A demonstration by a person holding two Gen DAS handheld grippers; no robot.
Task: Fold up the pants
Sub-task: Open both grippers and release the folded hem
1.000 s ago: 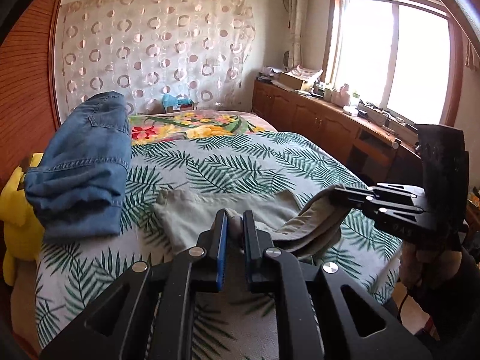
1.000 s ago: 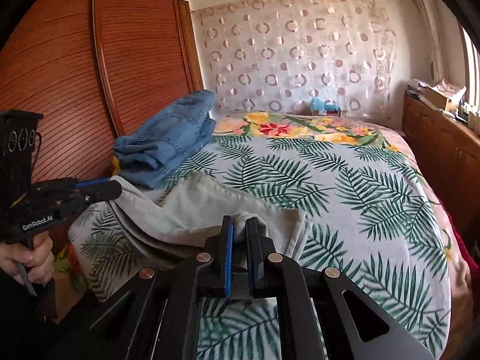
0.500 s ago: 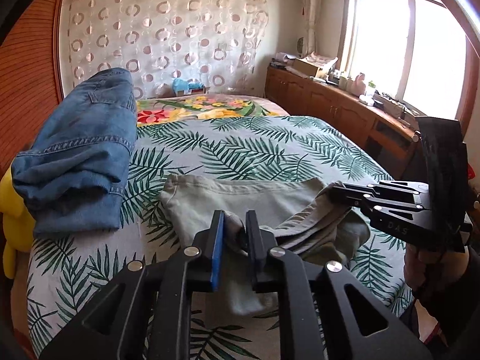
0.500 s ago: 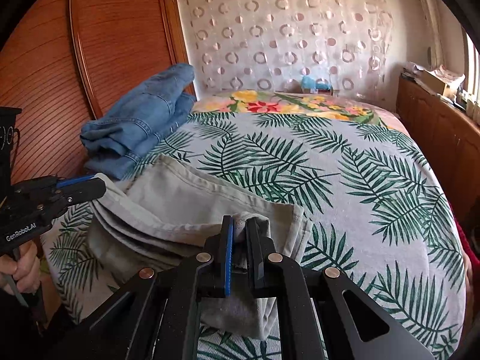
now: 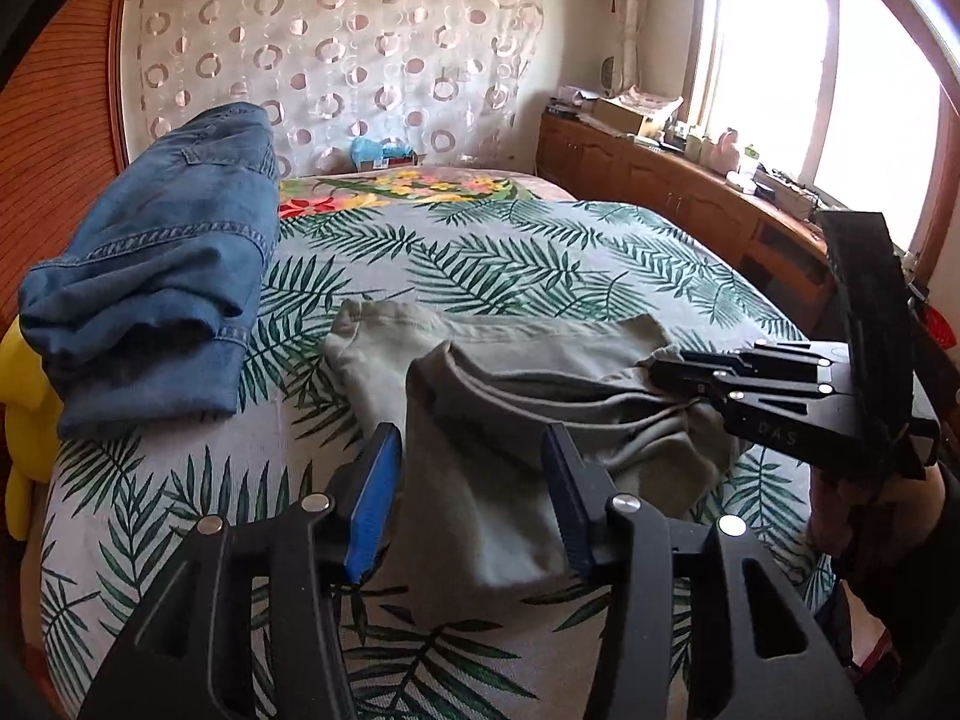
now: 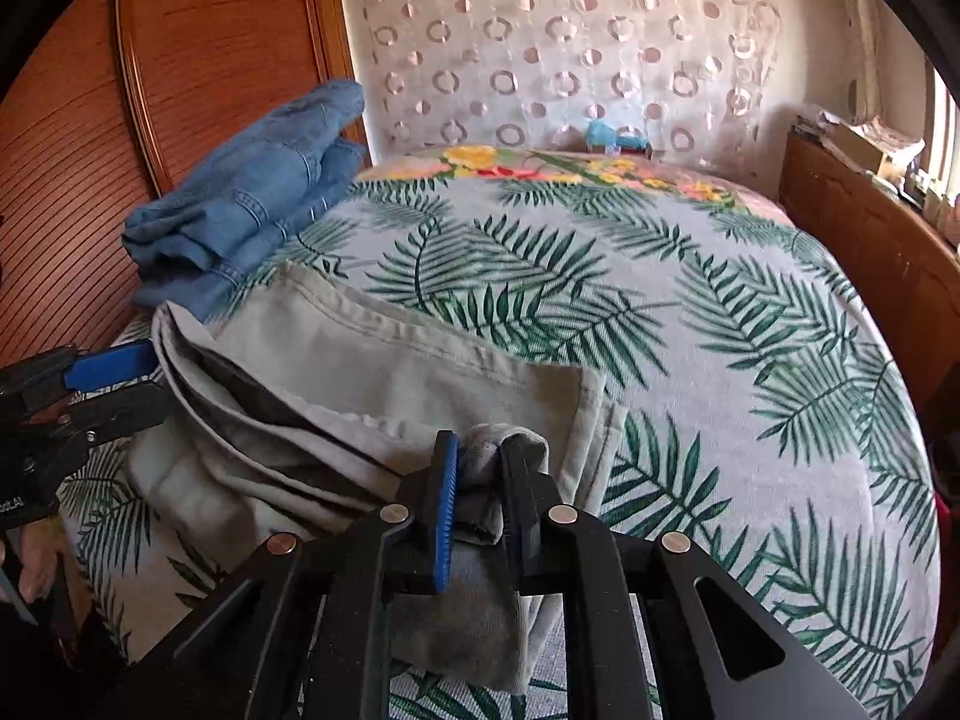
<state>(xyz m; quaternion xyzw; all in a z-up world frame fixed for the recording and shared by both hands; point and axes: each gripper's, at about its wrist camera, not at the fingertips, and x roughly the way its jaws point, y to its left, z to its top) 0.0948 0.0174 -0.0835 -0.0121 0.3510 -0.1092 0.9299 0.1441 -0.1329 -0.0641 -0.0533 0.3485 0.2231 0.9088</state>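
I am laying the folded grey pants (image 5: 528, 372) down on the bed (image 5: 540, 252). My left tool (image 5: 474, 480) is opening, cloth loose between its jaws; my right tool (image 6: 480, 480) is opening around a bunched edge. Next, I judge, both must withdraw cleanly.

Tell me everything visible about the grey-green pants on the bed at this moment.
The grey-green pants look like soft cotton, folded into several layers lying on the palm-leaf bedspread, near its close edge, beside folded blue jeans. Stitched hems and a light drawcord show. The left gripper is opening, its pads apart and off the cloth lying between them. The right gripper is opening too, a bunched corner still between its pads.
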